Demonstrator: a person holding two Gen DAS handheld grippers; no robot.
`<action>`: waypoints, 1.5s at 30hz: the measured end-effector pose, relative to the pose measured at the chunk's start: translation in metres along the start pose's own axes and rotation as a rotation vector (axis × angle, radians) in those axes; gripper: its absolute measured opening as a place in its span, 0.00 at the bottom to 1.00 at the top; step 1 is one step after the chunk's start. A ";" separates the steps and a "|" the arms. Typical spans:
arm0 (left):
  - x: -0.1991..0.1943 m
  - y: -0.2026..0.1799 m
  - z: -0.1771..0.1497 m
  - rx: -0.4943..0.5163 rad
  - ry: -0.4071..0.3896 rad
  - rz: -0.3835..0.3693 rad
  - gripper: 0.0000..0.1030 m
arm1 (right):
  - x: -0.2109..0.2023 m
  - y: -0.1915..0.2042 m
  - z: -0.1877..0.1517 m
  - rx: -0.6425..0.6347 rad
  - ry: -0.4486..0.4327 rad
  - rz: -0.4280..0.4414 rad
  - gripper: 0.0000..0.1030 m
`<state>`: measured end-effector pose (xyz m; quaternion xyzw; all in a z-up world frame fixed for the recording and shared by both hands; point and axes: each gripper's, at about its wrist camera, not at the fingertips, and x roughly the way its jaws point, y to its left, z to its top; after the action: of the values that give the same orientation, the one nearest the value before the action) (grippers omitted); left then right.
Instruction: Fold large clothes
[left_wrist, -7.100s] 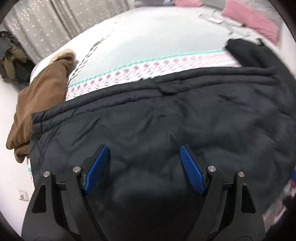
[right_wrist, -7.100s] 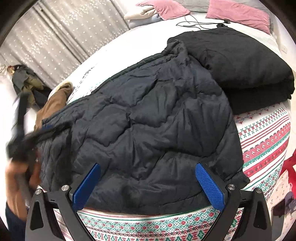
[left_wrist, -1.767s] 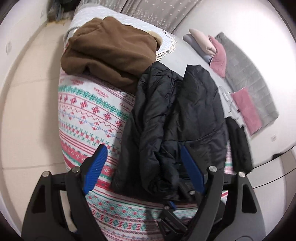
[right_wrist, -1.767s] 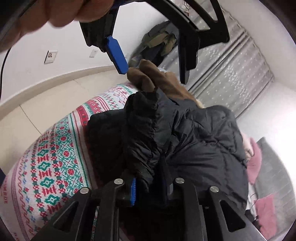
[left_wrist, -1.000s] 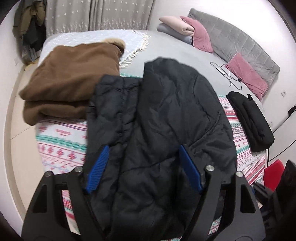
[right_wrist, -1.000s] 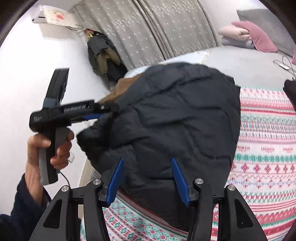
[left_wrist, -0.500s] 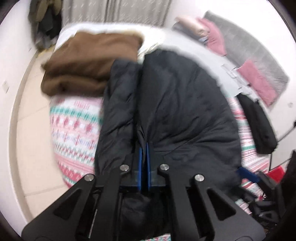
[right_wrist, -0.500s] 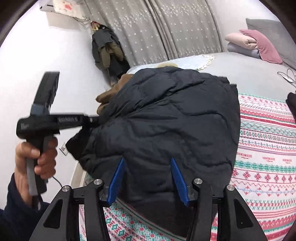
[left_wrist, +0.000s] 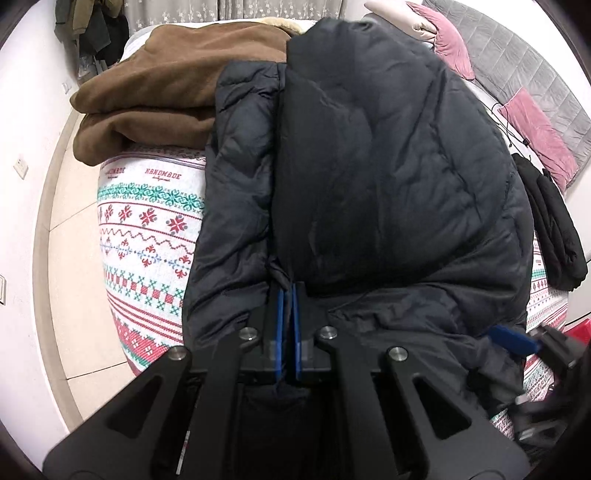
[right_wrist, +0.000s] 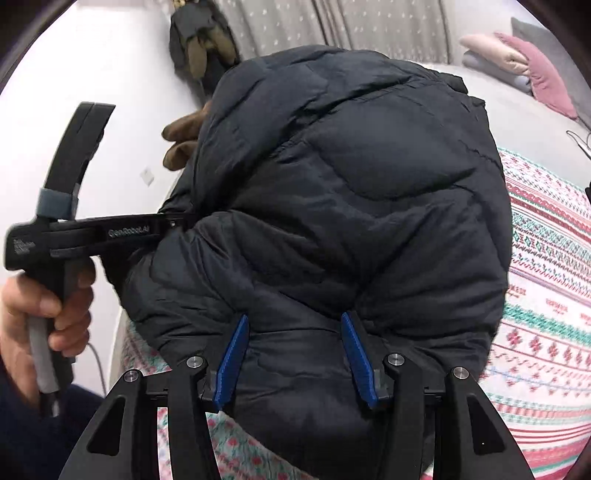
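A dark navy puffer jacket (left_wrist: 388, 177) lies on the bed, folded lengthwise with one side laid over the middle. My left gripper (left_wrist: 287, 295) is shut on the jacket's near edge at the fold. In the right wrist view the jacket (right_wrist: 351, 192) bulges toward the camera. My right gripper (right_wrist: 295, 328) is open, its blue pads either side of the jacket's near hem without pinching it. The left gripper also shows in the right wrist view (right_wrist: 177, 221), side on, held by a hand and biting the jacket's left edge.
A folded brown coat (left_wrist: 166, 85) lies at the far left of the bed. A folded black garment (left_wrist: 554, 221) lies at the right. The bed has a red and green patterned cover (left_wrist: 147, 229). Pink pillows (left_wrist: 535, 125) lie at the headboard.
My left gripper has stayed shut on the jacket edge and drawn nearer to the bed. The right gripper has stayed open and moved closer to the jacket's hem.
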<state>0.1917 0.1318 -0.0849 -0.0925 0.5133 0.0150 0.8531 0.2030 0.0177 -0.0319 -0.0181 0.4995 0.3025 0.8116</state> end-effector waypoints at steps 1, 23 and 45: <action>-0.001 0.001 0.000 -0.006 0.002 -0.007 0.06 | -0.010 -0.002 0.009 0.016 -0.008 0.023 0.50; -0.035 0.060 0.066 -0.154 -0.119 -0.201 0.26 | 0.084 0.003 0.149 -0.041 0.094 -0.081 0.30; 0.056 0.047 0.088 -0.127 -0.065 0.046 0.28 | 0.109 -0.012 0.143 -0.032 0.107 -0.093 0.30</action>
<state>0.2896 0.1895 -0.1005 -0.1342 0.4853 0.0702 0.8611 0.3582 0.1065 -0.0531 -0.0701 0.5360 0.2711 0.7965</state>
